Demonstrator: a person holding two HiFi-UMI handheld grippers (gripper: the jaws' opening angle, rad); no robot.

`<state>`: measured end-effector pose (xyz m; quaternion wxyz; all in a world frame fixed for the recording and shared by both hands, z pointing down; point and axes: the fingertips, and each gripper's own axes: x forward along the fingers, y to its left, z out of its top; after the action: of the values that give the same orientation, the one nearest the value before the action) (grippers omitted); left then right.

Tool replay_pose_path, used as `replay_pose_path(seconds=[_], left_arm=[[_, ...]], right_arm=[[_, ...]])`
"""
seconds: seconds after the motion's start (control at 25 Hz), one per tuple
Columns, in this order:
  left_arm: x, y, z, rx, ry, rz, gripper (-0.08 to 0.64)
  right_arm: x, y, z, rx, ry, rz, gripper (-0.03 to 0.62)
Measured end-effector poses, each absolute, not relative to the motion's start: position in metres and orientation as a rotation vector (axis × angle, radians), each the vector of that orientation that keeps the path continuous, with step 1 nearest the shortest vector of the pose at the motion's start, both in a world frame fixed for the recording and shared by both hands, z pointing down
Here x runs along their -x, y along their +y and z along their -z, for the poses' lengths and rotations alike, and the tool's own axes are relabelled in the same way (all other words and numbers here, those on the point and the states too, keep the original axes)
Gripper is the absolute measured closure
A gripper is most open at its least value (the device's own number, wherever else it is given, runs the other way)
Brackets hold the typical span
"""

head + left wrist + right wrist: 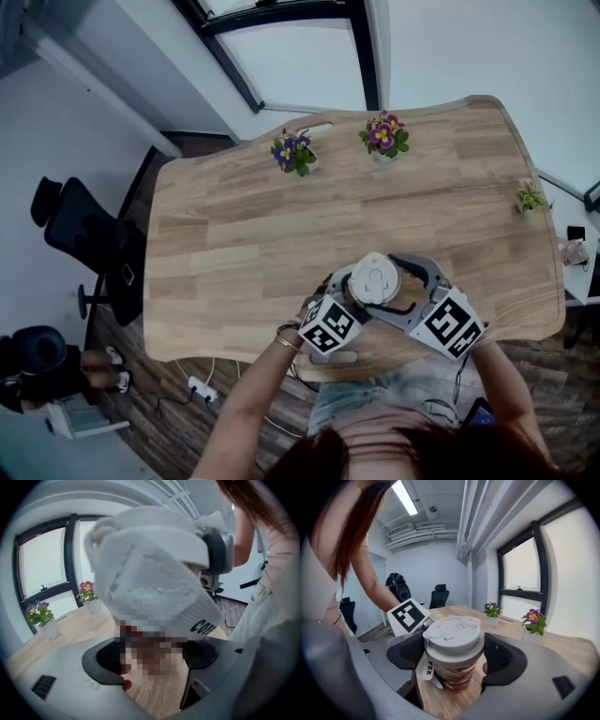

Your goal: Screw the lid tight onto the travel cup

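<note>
The travel cup (454, 674) stands upright on the desk (244, 225), close to its near edge and between the two tools. The lid (452, 637) sits on its mouth and looks level.

The left tool (154, 656) comes in from the left and low. Its jaws are closed in on the cup's body below the lid, which looms above that tool's camera. The right tool (453, 658) comes in from the right and higher. Its jaws are drawn in to the lid's width, one pad on each side of the rim, and both appear to touch it.

The cup's long axis runs straight up from the desk, and the lid must turn about that line. Both tools reach across this axis rather than along it, and they sit at different heights on it. The right tool is on the part that turns, and the left tool is on the part that must stay put.

Tightening therefore looks like a twist of the right tool about the vertical, with the left tool bracing the body. If either tool tips off that axis, the lid may bind or the cup may lean.
</note>
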<state>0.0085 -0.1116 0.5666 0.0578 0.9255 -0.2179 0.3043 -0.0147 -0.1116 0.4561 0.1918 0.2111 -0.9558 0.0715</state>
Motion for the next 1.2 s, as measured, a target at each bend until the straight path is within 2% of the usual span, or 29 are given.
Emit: replay_pose_path(seconds=[0.28,0.68,1.08,1.2], left_arm=[[-0.009,-0.119,-0.566,-2.708,-0.977,-0.821,0.209],[-0.0135,-0.1127,-0.5697,-2.815,-0.624,-0.942,0.209],[-0.0153,-0.1166,-0.5701,-2.776,-0.822,-0.919,0.207],[-0.0155,-0.1166,-0.5706,-2.78,-0.798,-0.926,0.207]], right_arm=[[0.0084,-0.1157,-0.4556,-1.09,-2.647,-0.235,0.215],[0.0114,-0.1125,-0.4612,-0.518,-2.65,-0.22,0.215],[0.007,-0.115,-0.4571,-1.025,-2.634,-0.224,0.215],[0.0074,-0.1119,-0.4585,-0.964,-2.641,-0.224,0.215]])
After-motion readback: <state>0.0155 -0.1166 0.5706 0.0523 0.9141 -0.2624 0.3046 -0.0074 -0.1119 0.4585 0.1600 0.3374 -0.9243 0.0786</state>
